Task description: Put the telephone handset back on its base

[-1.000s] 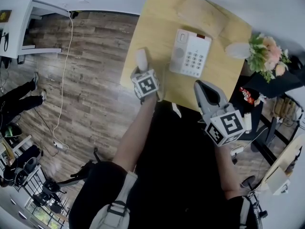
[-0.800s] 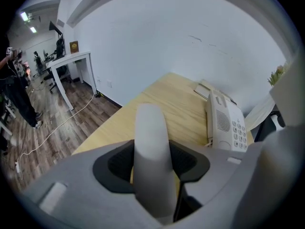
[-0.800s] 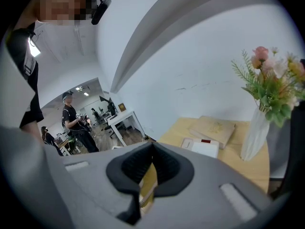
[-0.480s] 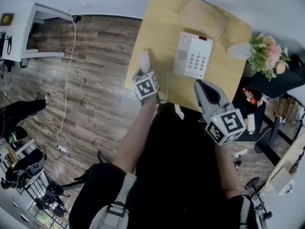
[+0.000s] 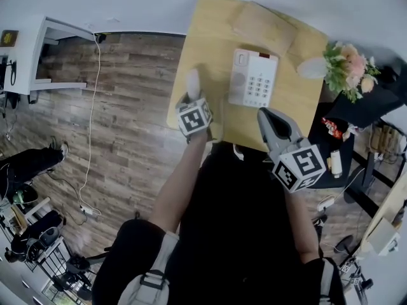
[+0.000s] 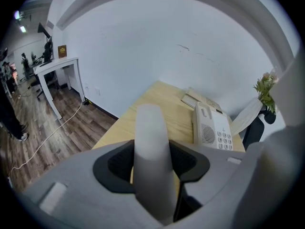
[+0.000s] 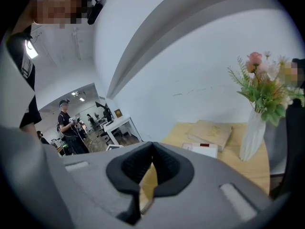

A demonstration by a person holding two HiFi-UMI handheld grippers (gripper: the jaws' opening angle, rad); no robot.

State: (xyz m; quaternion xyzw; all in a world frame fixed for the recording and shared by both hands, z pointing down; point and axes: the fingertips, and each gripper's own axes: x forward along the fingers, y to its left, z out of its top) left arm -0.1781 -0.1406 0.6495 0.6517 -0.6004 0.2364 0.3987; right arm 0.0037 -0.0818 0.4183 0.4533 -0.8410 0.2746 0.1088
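The handset (image 6: 151, 147) stands between the jaws of the left tool (image 5: 192, 94), which are clamped on its middle; it is held in the air over the edge of the wooden surface (image 5: 203, 49), at 9 o'clock from the base (image 5: 253, 78) and apart from it. In the head view only the upper, rounded end of the handset shows; the rest is hidden under the marker cube. In the left gripper view its lower end is cut off by the body of the tool, and no cord can be made out. The base lies flat on the surface with its keypad up; the left half, where the round grille is, is bare. The right tool (image 5: 267, 116) hovers at 5 o'clock from the base, over the near edge of the surface; its jaws are together with nothing between them. In the right gripper view this tool covers most of the base, so that only the far edge shows. A flat tan book (image 5: 262, 25) lies at 12 o'clock from the base; a white vase with flowers (image 5: 346, 65) stands at 3 o'clock. A small white piece shows at the near edge of the surface; I cannot tell what it is.
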